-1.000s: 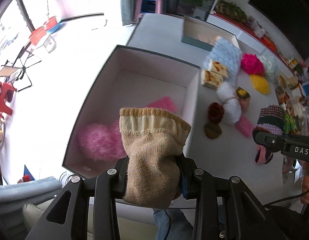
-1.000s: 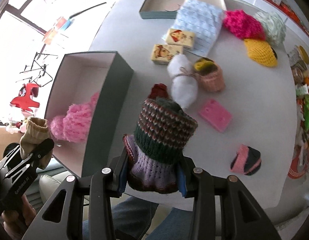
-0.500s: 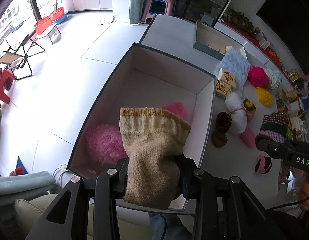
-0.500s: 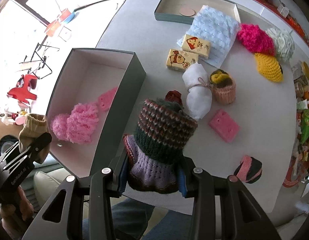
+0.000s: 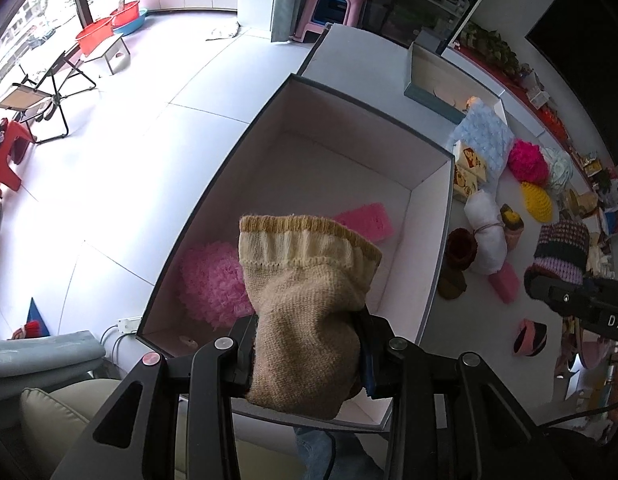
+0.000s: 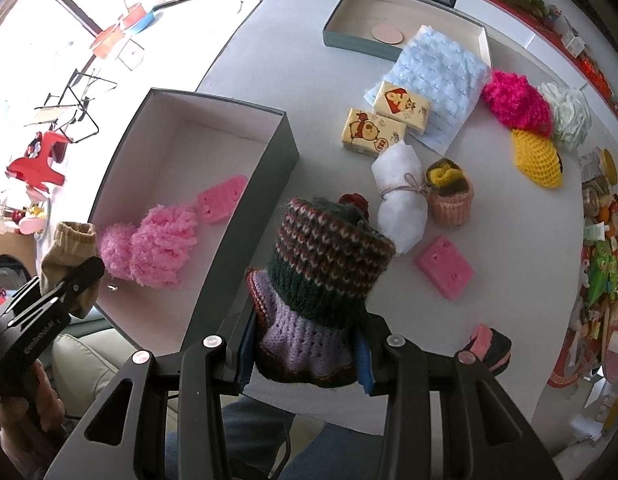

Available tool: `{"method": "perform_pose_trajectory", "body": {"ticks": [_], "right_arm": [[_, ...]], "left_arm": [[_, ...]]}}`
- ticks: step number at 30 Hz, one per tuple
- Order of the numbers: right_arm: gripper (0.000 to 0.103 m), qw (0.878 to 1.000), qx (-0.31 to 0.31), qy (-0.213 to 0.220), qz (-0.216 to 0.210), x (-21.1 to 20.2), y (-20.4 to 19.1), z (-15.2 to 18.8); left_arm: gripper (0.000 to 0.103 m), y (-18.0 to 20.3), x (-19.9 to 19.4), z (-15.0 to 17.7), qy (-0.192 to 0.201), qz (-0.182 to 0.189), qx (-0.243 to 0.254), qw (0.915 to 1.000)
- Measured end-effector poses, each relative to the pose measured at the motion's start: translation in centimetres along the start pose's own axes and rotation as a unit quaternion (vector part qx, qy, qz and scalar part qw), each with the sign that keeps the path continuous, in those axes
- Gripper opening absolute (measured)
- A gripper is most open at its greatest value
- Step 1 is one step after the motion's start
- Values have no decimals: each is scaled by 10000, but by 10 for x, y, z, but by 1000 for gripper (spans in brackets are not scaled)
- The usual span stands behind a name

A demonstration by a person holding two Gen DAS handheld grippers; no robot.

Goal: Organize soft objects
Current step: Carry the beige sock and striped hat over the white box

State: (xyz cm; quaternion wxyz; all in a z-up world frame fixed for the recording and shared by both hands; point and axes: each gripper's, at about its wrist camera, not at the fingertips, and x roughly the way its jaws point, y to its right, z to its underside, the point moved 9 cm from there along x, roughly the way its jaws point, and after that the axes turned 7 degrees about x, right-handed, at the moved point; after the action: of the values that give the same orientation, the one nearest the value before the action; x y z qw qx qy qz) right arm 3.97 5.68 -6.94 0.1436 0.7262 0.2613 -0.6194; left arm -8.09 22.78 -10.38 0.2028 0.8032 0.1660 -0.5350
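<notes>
Beige sock (image 5: 309,320) pinched between fingers (image 5: 241,354).

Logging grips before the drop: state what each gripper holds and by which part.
Left gripper: beige knit sock, clamped at its lower closed end, cuff free. Right gripper: striped knit sock, clamped by its lilac lower part.

Tool fingertips buried in the beige sock (image 5: 309,312) and striped knit sock (image 6: 321,280).

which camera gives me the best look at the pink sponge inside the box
The right wrist view: the pink sponge lies fully visible on the box floor, holes showing. In the left wrist view the tan sock hides part of the sponge.
</notes>
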Motion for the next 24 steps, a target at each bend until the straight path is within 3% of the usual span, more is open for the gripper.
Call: {"method": "perform_pose_trajectory", "body": {"ticks": [8,15,24], "right_arm": [[43,9995,-282,-113,-11,8,-22,-9],[43,9983,-556,-74,-152,14,-59,-34],[44,9980,-510,-111,-363,37,-93,-72]], "left_arm": [[38,-1,12,-1,-170,10,-27,9999],[38,5,17,-40,-39,-2,89,10000],[38,-10,45,-80,-179,-275,77,9994]]}}
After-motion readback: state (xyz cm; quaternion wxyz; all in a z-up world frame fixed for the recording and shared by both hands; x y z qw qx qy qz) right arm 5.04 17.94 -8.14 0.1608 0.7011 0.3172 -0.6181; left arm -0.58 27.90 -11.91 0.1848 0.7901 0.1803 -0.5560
